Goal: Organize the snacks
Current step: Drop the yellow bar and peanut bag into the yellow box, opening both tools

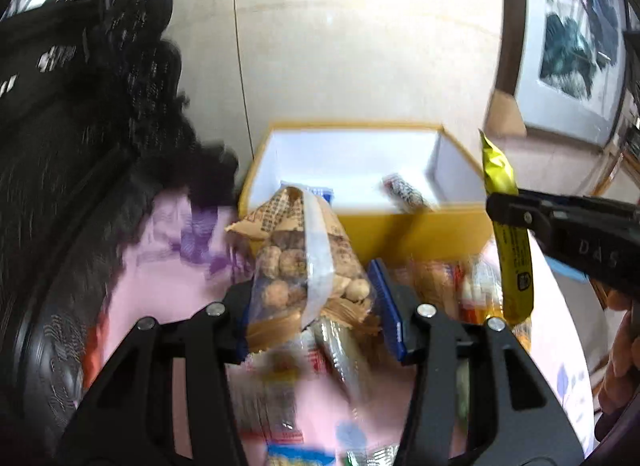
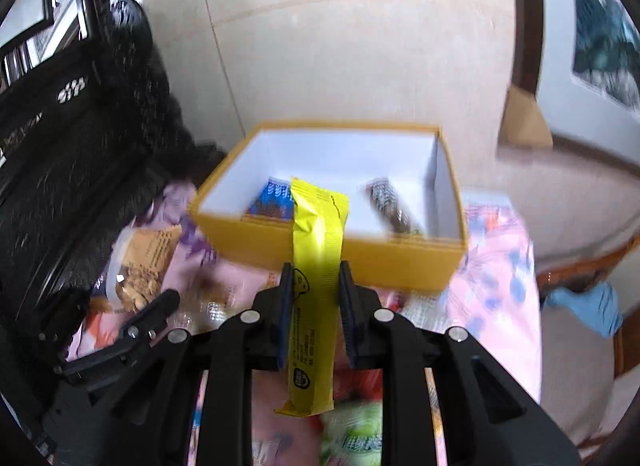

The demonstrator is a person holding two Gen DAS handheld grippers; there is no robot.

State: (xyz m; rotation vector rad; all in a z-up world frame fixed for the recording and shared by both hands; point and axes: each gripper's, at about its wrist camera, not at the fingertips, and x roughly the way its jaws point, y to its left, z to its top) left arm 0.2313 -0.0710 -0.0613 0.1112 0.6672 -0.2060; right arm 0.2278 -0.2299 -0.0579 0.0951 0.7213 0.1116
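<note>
A yellow box [image 1: 420,225] with a white inside stands on the pink cloth; it also shows in the right wrist view [image 2: 360,258]. In it lie a blue packet [image 2: 272,201] and a dark bar [image 2: 390,201]. My left gripper [image 1: 316,298] is shut on a clear bag of round biscuits [image 1: 304,266] and holds it just short of the box. My right gripper [image 2: 314,286] is shut on a long yellow snack bar [image 2: 316,274], its far end over the box's near wall. In the left wrist view the yellow bar [image 1: 514,258] hangs upright at the right.
Several loose snack packets [image 1: 452,286] lie on the pink floral cloth [image 2: 496,266] in front of the box. Dark carved furniture [image 1: 80,145] stands close on the left. A tiled wall is behind, a cardboard flap [image 2: 524,121] and wooden chair at the right.
</note>
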